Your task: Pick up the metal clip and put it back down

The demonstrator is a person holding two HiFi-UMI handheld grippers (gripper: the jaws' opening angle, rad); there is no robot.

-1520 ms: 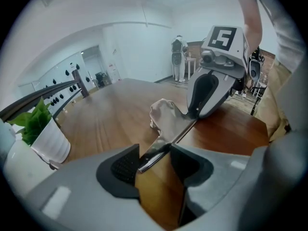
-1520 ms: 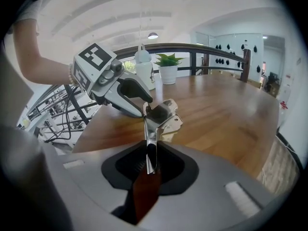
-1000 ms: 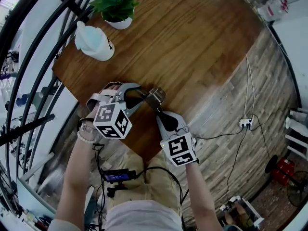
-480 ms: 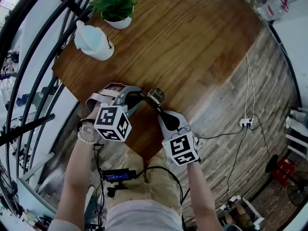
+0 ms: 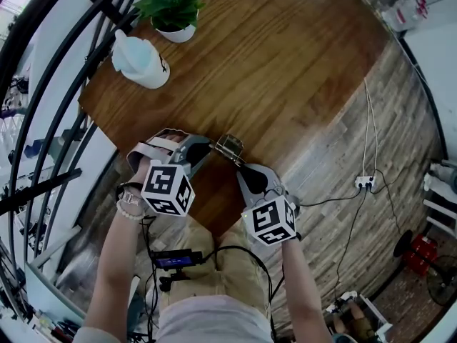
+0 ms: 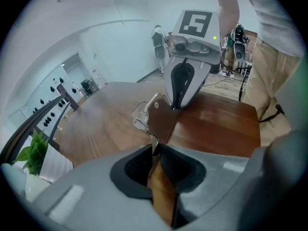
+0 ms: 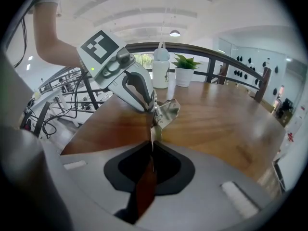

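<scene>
— What is being held in the jaws?
— A thin wing of the clip [image 6: 156, 117] is being pinched in the nearly closed jaws of the left gripper [image 6: 155, 153]. The opposite wing is being pinched likewise by the right gripper [image 7: 151, 150].
— Where is the clip being kept?
— Between the two, near the counter's [image 5: 285, 70] front edge, apparently just above the wood.
— Which step is being done?
— The lift, it seems. Next, a level, gentle lowering is being called for, then both jaws being opened.

left tool [image 5: 206, 149]: pinching metal clip [image 5: 230, 147] | right tool [image 5: 240, 165]: pinching metal clip | both angled down
</scene>
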